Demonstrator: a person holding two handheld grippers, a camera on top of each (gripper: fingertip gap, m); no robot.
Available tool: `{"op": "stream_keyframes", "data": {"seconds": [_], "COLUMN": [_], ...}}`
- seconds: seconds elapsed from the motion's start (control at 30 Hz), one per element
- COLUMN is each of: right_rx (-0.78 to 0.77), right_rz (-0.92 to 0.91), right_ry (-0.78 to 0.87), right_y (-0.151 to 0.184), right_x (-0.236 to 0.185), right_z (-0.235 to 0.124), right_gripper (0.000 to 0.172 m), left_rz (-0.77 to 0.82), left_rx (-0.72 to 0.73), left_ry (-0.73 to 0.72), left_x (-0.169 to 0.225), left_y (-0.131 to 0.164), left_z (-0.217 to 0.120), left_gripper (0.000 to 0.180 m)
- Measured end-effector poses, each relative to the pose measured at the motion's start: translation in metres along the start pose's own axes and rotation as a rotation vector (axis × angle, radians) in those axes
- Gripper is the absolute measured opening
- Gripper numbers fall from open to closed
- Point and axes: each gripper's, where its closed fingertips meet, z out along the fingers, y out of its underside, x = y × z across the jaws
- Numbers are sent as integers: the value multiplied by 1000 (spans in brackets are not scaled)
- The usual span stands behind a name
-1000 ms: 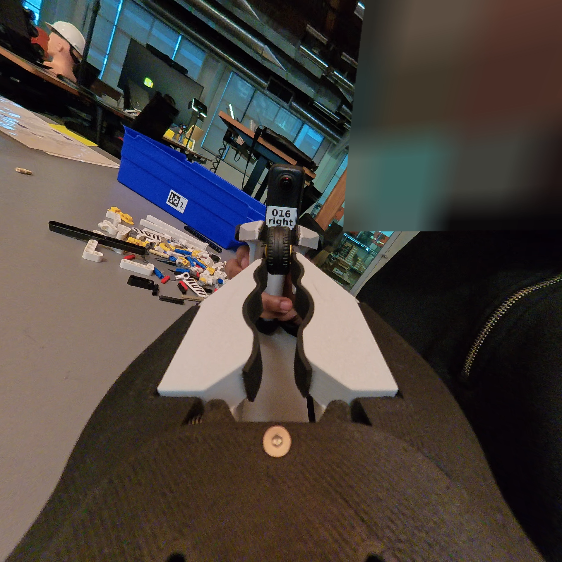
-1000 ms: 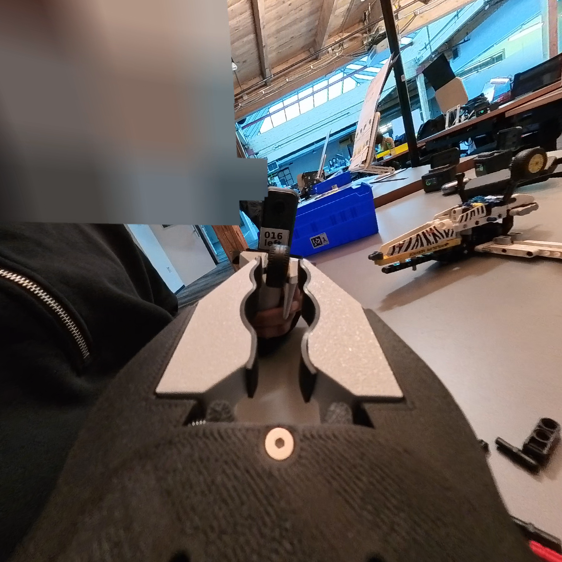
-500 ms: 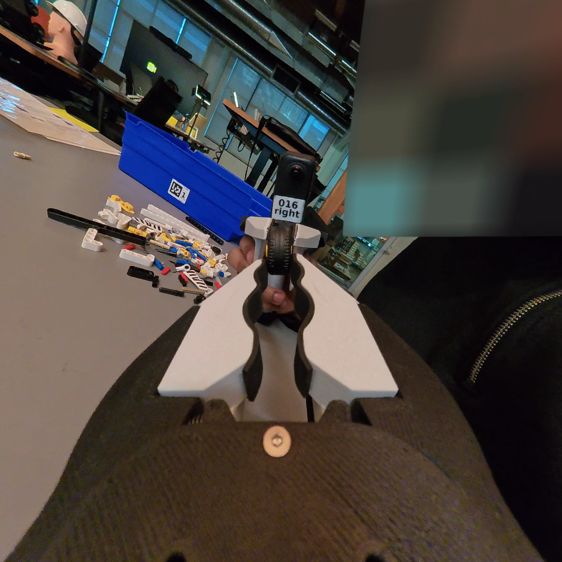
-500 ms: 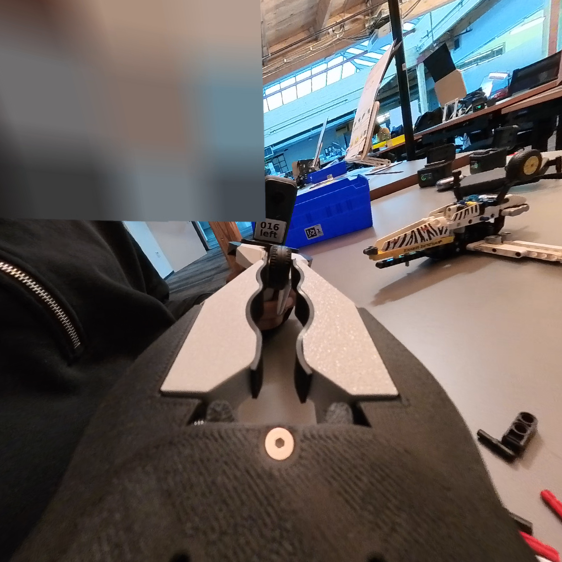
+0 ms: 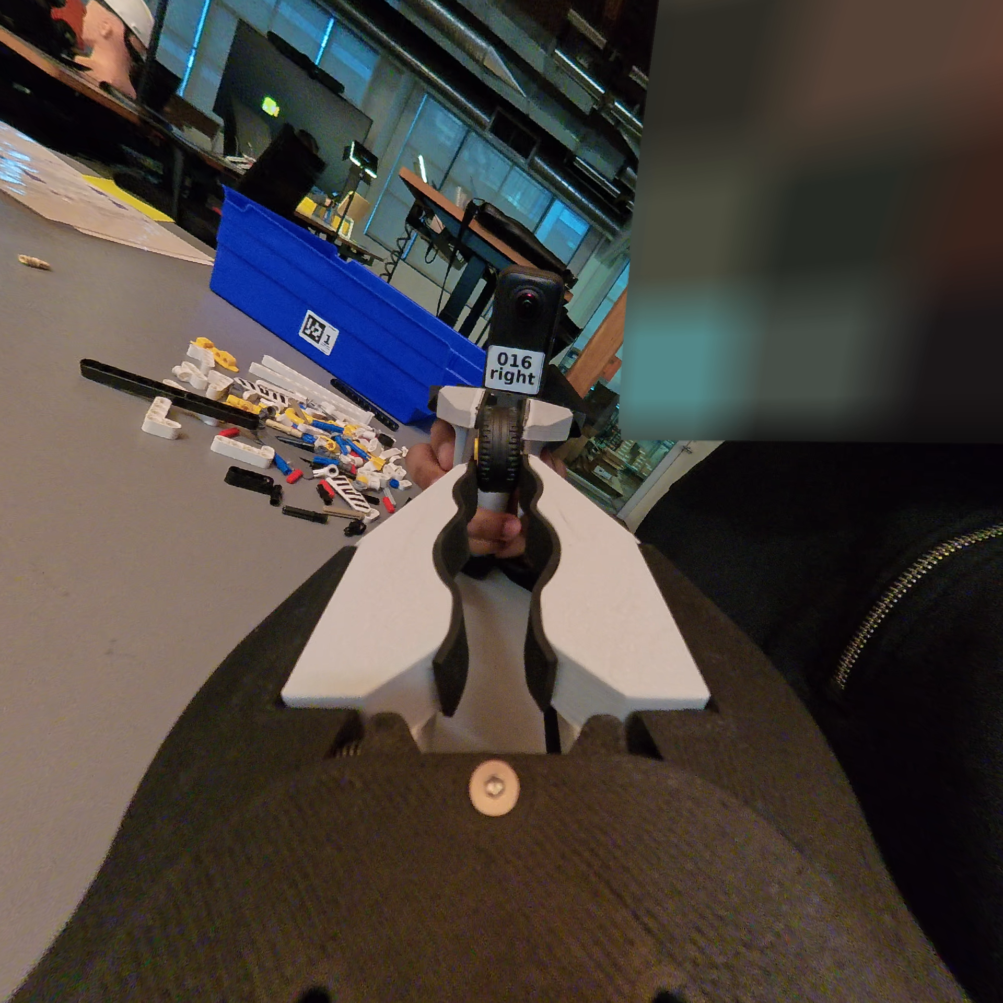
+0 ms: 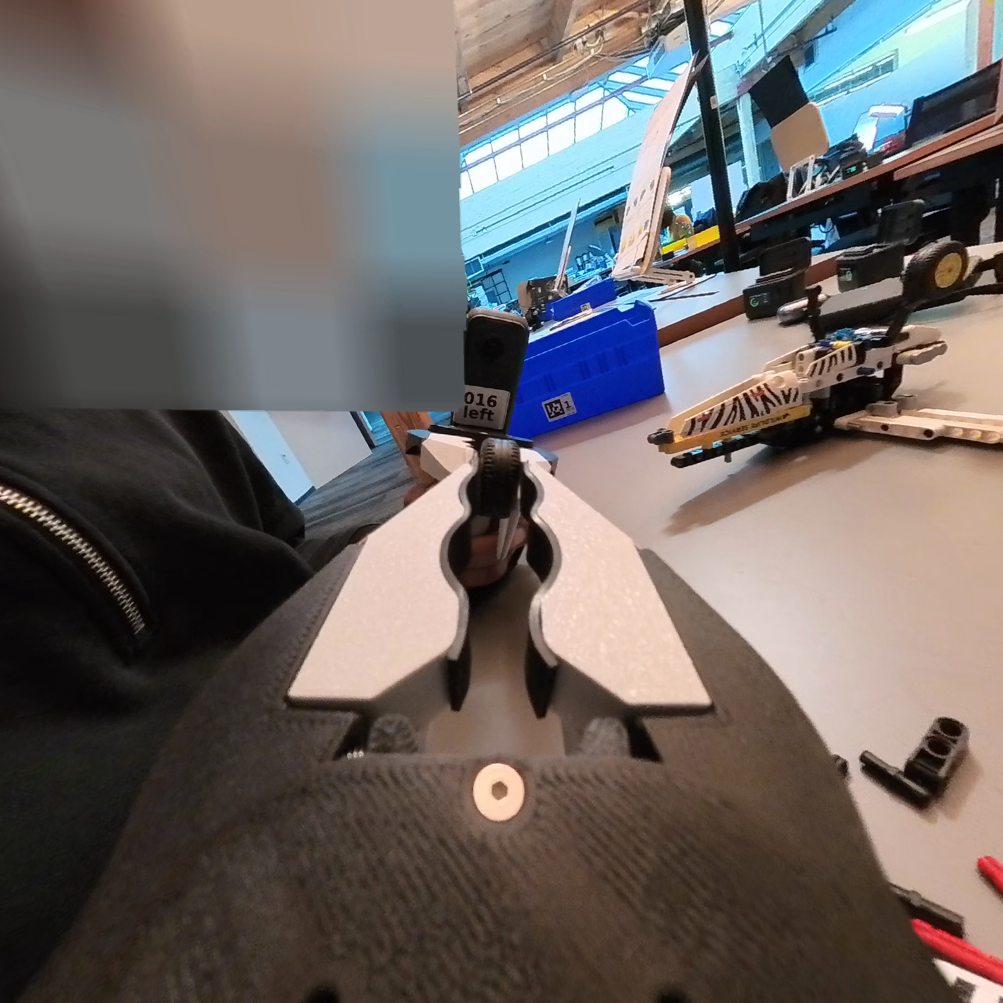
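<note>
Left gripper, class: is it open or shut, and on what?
Shut. The left gripper is closed on a small black tyre, and both of its dark pads press against the tyre's sides at the fingertips.

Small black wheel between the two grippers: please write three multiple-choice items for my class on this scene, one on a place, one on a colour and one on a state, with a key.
1. In the left wrist view, the blue bin stands:
A. on top of the pile of loose pieces
B. behind the pile, on the table
C. under the table

2. The wheel has a tyre that is:
A. red
B. green
C. black

3. The wheel is:
A. between the fingertips of both the left gripper and the right gripper, off the table
B. lying in the pile
C. inside the bin

Key: 1 B, the bin stands beyond the pieces; 2 C, dark ribbed tread; 3 A, both wrist views show it between their tips.
</note>
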Motion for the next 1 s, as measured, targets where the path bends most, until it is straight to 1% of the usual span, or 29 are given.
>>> {"op": "stream_keyframes", "data": {"seconds": [0.13, 0.3, 0.63, 1.0], "right_rx": [-7, -17, -41, -60], "right_rz": [-5, 51, 59, 45], "right_ry": [39, 17, 28, 12], "right_y": [1, 3, 6, 9], "right_x": [5, 6, 8, 4], "right_z": [1, 0, 2, 4], "right_gripper": [11, 11, 11, 12], "left_rz": [-28, -48, -69, -72], "left_rx": [9, 13, 61, 38], "left_ry": [-12, -13, -15, 5], "left_x": [-4, -6, -9, -6], "left_y": [-1, -1, -7, -4], "left_z": [-1, -1, -5, -3], "left_gripper": [9, 10, 10, 9]}}
